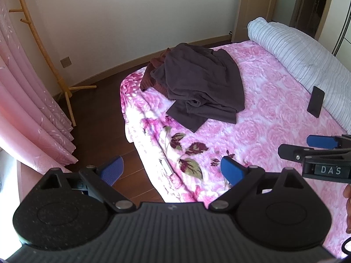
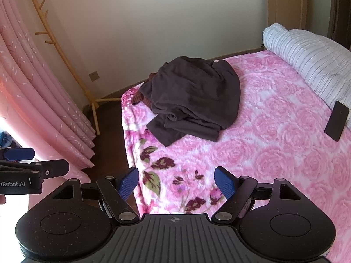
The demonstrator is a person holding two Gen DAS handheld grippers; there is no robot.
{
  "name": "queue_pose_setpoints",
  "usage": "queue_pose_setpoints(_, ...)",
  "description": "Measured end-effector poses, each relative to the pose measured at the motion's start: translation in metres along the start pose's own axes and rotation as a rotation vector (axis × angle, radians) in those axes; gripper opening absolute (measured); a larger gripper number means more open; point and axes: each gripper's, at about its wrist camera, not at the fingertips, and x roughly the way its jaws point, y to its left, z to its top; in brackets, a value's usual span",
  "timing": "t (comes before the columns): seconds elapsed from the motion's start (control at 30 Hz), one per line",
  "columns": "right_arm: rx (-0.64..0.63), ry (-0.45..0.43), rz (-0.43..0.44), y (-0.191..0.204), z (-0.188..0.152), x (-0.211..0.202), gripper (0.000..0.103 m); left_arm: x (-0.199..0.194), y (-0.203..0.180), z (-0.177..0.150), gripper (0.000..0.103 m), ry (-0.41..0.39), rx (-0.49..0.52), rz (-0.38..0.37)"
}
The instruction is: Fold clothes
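Right wrist: clothes lie well beyond right gripper, fingers apart, empty

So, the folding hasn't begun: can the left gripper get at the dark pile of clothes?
Probably yes. The left gripper is open and empty, and only bare pink bedspread lies between it and the dark pile of clothes.
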Motion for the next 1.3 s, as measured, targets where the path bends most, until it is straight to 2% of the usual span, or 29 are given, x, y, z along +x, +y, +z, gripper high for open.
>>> queue_pose_setpoints(0.43,0.016,-0.008,0.012,-0.01,0.004,-0.003,0.079,0.002,-0.006,0.005,0.094,-0.016,0.015,0.018)
queue_pose_setpoints(0.83,0.022,-0.03,-0.01,-0.028,0.02,0.004,0.079,0.02,0.0,0.035,0.094,-0.05,0.074,-0.014)
queue_pose_setpoints(1.03,-0.034,-0.046,-0.027,-0.026,0.039,0.026,0.079,0.07,0.015,0.073,0.094,-0.059,0.15,-0.035)
queue_pose_setpoints(1.17,-0.094,-0.042,-0.064,-0.028,0.06,0.053,0.079,0.125,0.023,0.106,0.094,-0.094,0.282,-0.06)
queue_pose_setpoints(1.3,-0.15,-0.003,-0.111,-0.031,0.088,0.097,0.079,0.198,0.034,0.148,0.094,-0.079,0.366,-0.111)
